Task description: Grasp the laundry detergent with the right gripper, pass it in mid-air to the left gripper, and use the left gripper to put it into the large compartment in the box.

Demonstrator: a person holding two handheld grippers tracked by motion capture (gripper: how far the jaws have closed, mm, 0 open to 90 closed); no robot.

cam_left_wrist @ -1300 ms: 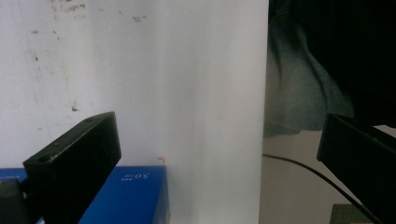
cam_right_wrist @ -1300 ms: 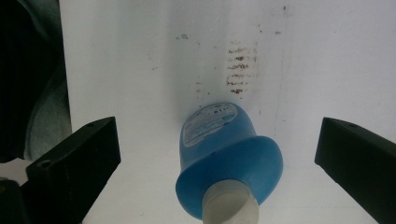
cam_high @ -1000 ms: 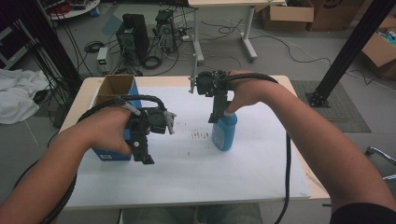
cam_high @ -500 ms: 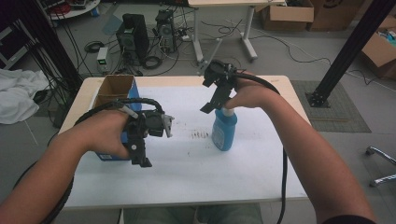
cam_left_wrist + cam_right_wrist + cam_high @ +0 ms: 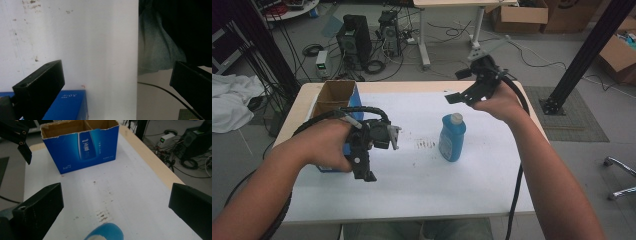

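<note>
white tabletop [image 5: 412, 175] with a blue bottle [image 5: 452, 137] standing upright near the middle, blue carton [image 5: 337, 100] off at 9 o'clock. right gripper [image 5: 460, 85] hangs spread wide and empty above the bottle at 12 o'clock, left gripper [image 5: 362, 162] also agape near the carton. i'd come straight down and pinch the neck under the cap [image 5: 456, 118], not the slick body.

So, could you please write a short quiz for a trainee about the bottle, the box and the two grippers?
1. True or false: the right gripper is shut on the blue bottle.
2. Where does the blue bottle stand? A) inside the blue box B) upright on the white table, apart from the box C) lying on its side
3. Fill in: in the right gripper view, the top of the blue box is ____.

Key
1. False: its jaws are open, above and beyond the bottle.
2. B
3. open; the torn cardboard rim and brown inside show.
</note>
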